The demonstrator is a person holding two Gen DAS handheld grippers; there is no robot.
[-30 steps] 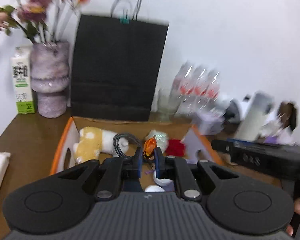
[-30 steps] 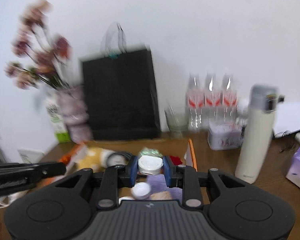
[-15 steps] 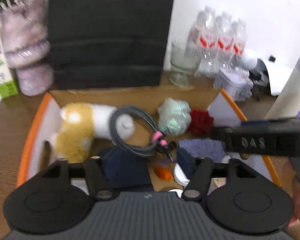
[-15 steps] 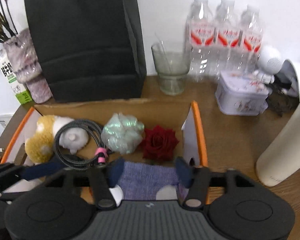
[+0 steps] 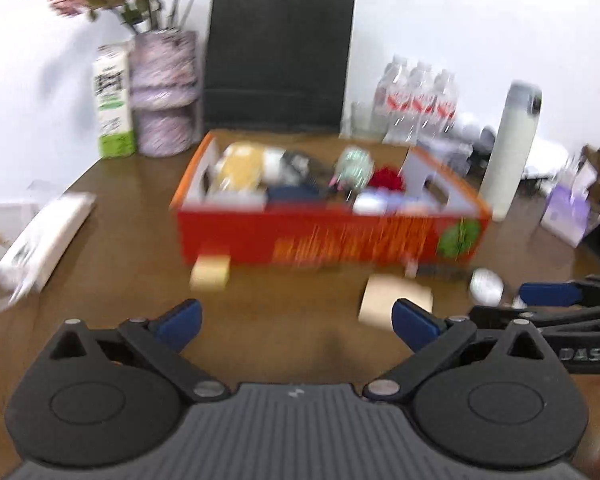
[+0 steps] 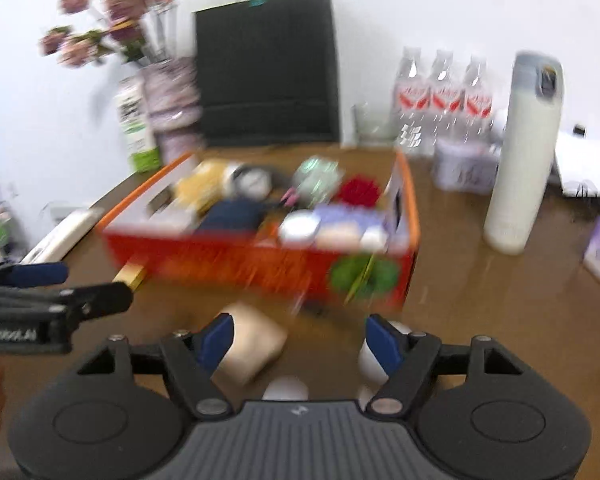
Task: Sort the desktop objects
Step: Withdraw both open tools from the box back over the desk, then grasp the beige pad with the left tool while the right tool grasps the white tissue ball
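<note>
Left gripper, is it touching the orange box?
Apart. The left wrist view shows the open left gripper short of the orange box, bare table between them.

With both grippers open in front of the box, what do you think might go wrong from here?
1. The right gripper and left gripper sit close together; reaching for the tan block may make them collide.
2. The white round object beside the right fingers could roll away if nudged.
</note>
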